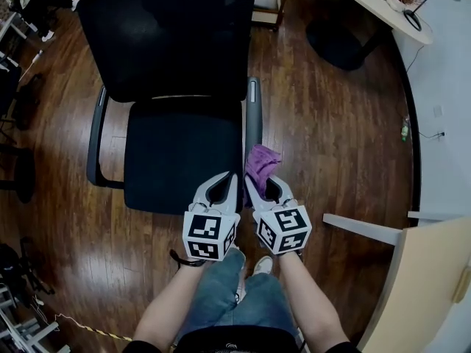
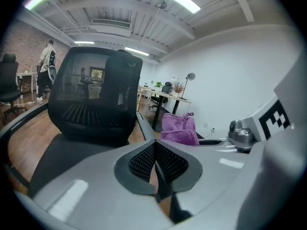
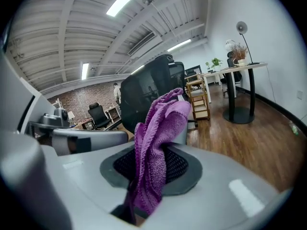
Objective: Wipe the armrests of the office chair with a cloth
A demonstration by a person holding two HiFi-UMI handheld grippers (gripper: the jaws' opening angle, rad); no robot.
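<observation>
A black office chair [image 1: 176, 101] stands in front of me, with a grey right armrest [image 1: 253, 116] and a dark left armrest [image 1: 96, 140]. My right gripper [image 1: 259, 183] is shut on a purple cloth [image 1: 260, 162], held just short of the right armrest's near end. In the right gripper view the cloth [image 3: 156, 143] hangs bunched between the jaws. My left gripper [image 1: 227, 183] is shut with nothing in it, beside the right one at the seat's front right corner. The left gripper view shows the chair back [image 2: 93, 95] and the cloth [image 2: 179, 128].
Dark wood floor [image 1: 331, 145] surrounds the chair. A white desk [image 1: 379, 6] with a plant stands at the far right, a light panel [image 1: 430, 271] at the near right. Cables and gear lie along the left edge [image 1: 18, 87]. My legs [image 1: 228, 293] are below the grippers.
</observation>
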